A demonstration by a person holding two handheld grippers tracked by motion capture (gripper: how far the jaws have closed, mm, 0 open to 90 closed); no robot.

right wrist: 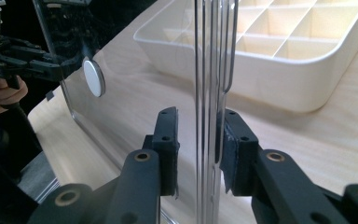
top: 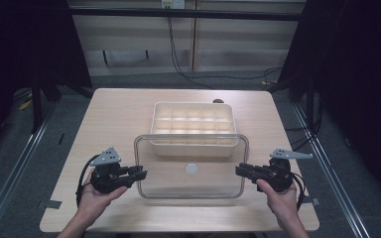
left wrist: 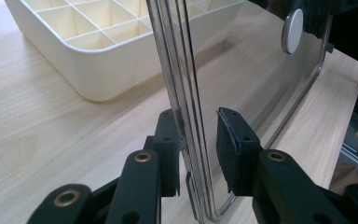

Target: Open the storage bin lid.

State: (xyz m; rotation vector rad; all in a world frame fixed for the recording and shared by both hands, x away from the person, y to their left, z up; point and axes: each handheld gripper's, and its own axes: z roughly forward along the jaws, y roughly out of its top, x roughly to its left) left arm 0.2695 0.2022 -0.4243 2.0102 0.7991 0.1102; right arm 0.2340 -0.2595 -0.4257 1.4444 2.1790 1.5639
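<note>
1. Clear lid (top: 191, 166) sits partly over the near edge of the compartment tray (top: 193, 126) on the bench (top: 109, 119).
2. Left gripper (top: 138, 174) and right gripper (top: 242, 171) each clamp an opposite lid edge, presumably to keep it level.

Glossy clear plastic lid (top: 191, 186) (probably acrylic), matt wooden table (top: 119, 114).

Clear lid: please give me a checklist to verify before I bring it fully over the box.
1. Left hand-held gripper shut on the clear lid rim: ok.
2. Right hand-held gripper shut on the opposite rim: ok.
3. Cream box compartments empty, nothing sticking up: ok.
4. Lid centred over the box: not ok, it overlaps only the box's near edge.
5. Lid level: cannot tell.
</note>
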